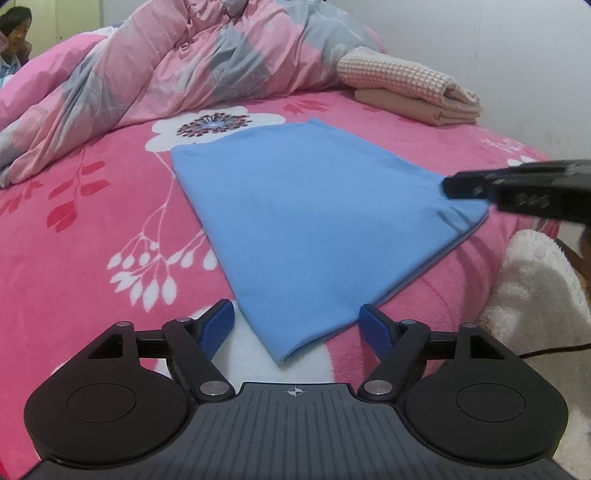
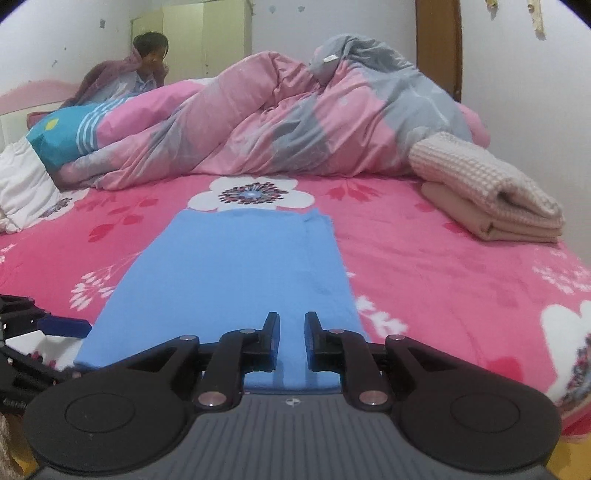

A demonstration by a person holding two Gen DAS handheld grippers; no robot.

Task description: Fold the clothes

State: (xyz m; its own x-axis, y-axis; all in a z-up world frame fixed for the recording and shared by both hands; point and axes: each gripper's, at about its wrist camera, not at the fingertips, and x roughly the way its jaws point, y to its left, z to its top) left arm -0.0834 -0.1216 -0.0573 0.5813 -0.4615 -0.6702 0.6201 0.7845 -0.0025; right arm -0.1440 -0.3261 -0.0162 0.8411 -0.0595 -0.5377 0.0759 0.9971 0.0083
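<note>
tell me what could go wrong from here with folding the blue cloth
1. The left gripper is open around only the near corner of the blue cloth, so a grab may catch just one layer and the fold may open.
2. The right gripper has a narrow gap, so it may push the edge rather than take it.
3. A long pull may sweep toward the folded beige stack.

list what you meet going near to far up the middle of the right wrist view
right gripper → blue garment → white flower print on the pink bedspread → rumpled pink and grey quilt → wall
</note>
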